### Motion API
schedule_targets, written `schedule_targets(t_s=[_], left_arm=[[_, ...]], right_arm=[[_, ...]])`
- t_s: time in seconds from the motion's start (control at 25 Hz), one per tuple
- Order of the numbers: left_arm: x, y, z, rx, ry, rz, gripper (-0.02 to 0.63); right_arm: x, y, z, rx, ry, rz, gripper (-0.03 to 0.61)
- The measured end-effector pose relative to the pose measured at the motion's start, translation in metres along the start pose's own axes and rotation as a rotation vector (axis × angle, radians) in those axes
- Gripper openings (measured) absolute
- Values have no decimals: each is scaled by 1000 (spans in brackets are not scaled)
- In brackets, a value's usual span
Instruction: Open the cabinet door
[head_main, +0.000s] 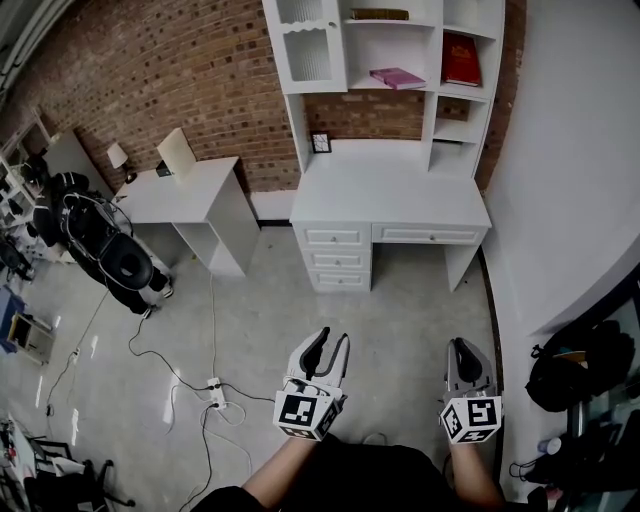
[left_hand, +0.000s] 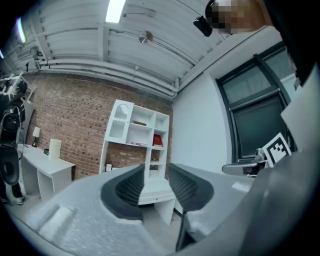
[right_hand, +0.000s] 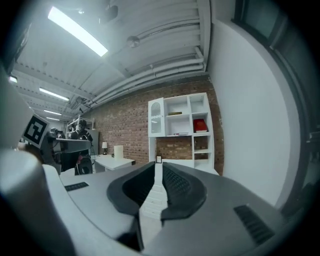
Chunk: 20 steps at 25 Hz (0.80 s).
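**Head view.** The person stands well back on the floor (head_main: 400, 330). Both claws sit at the bottom of the frame and point toward the white counter (head_main: 390, 190) at upper centre.
- Left claw (head_main: 332, 342): jaws partly apart, nothing between them.
- Right claw (head_main: 463, 348): jaws together, empty.
- Cabinet door (head_main: 307, 50): the arched glass one, at the upper left of the shelf unit (head_main: 462, 115) that stands on the counter. It looks closed, flush with its frame.

**Left gripper view.** The left claw (left_hand: 156, 176) shows a clear gap, and only the far counter is visible through it. The cabinet door (left_hand: 120, 122) is left of centre, well apart from the jaws.

**Right gripper view.** The right claw (right_hand: 159, 172) shows only a thin slit and holds nothing. The cabinet door (right_hand: 156, 119) is at centre frame, above the jaws and far off.

**Progress.** My judgement is that no step is done yet. What remains is the approach, a grip on the door, and the swing outward. A grip point on the door is too small to make out.

**Writing.** None is legible. The titles on the red book (head_main: 461, 58) and the pink book (head_main: 396, 77) are too small to read. The marker cubes (head_main: 308, 410) carry black-and-white square patterns and no letters.
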<state>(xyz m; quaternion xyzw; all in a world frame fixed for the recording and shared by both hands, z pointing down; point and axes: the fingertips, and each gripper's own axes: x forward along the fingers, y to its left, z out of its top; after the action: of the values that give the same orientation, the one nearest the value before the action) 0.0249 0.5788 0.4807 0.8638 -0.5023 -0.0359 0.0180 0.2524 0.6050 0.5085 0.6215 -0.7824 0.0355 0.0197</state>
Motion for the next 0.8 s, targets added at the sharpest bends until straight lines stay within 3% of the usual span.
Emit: schedule_targets(t_s=[0.04, 0.12, 0.24, 0.36, 0.8], left_arm=[[1, 2, -3, -2, 13, 7, 182], [0, 5, -6, -7, 20, 26, 244], [-7, 8, -6, 0, 4, 55, 292], [-12, 10, -5, 5, -10, 77, 311], [-36, 8, -23, 23, -9, 158, 318]], right_arm=[[-2, -6, 0, 7, -2, -20, 61], [-4, -16, -3, 35, 1, -55, 236], [-11, -27, -8, 48, 12, -99, 351], [-15, -29, -18, 63, 30, -96, 386], [-32, -18, -52, 55, 93, -17, 385]])
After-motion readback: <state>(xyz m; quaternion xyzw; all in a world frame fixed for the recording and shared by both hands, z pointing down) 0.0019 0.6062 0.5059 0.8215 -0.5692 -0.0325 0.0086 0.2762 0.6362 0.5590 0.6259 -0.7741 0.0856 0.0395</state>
